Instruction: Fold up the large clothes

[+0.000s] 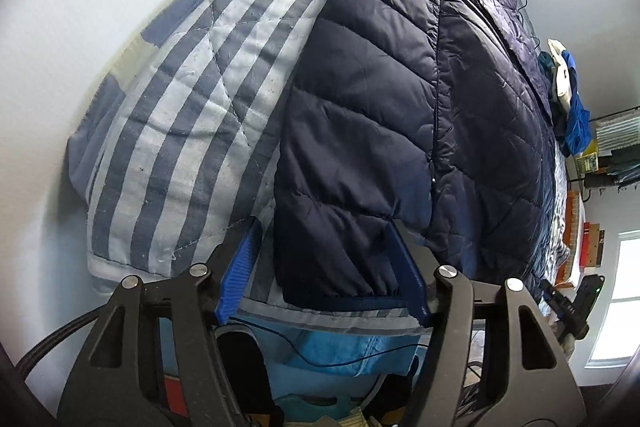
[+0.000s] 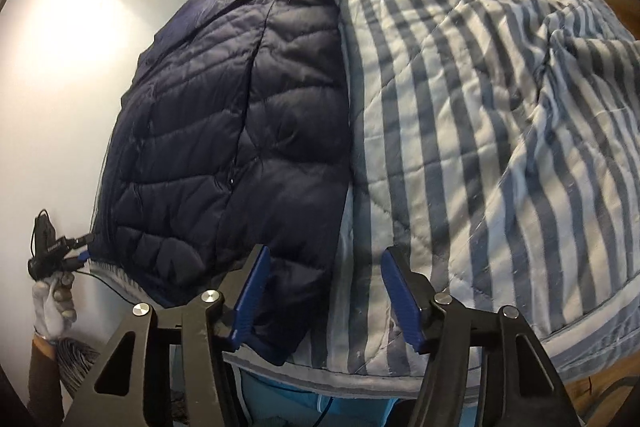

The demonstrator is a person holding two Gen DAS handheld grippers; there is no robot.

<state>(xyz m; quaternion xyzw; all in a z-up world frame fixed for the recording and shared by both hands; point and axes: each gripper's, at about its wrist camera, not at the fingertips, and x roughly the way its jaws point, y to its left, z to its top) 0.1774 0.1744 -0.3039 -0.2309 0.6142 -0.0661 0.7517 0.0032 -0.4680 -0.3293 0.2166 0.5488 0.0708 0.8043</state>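
A dark navy quilted puffer jacket point(image 1: 400, 107) lies flat on a blue and white striped quilt point(image 1: 180, 115). My left gripper point(image 1: 324, 259) is open, its blue fingers either side of the jacket's near hem corner. In the right wrist view the jacket point(image 2: 240, 107) lies on the left part of the quilt point(image 2: 480, 107). My right gripper point(image 2: 324, 291) is open at the jacket's other near hem corner, with its left finger point(image 2: 252, 299) over the jacket's edge and its right finger point(image 2: 400, 299) over bare quilt.
A pile of blue and white clothes point(image 1: 568, 99) lies at the far end of the bed. The quilt's near edge point(image 2: 340, 383) hangs over a light blue sheet. The other gripper point(image 2: 48, 251) and a gloved hand point(image 2: 52, 303) show at the left. A white wall runs beside the bed.
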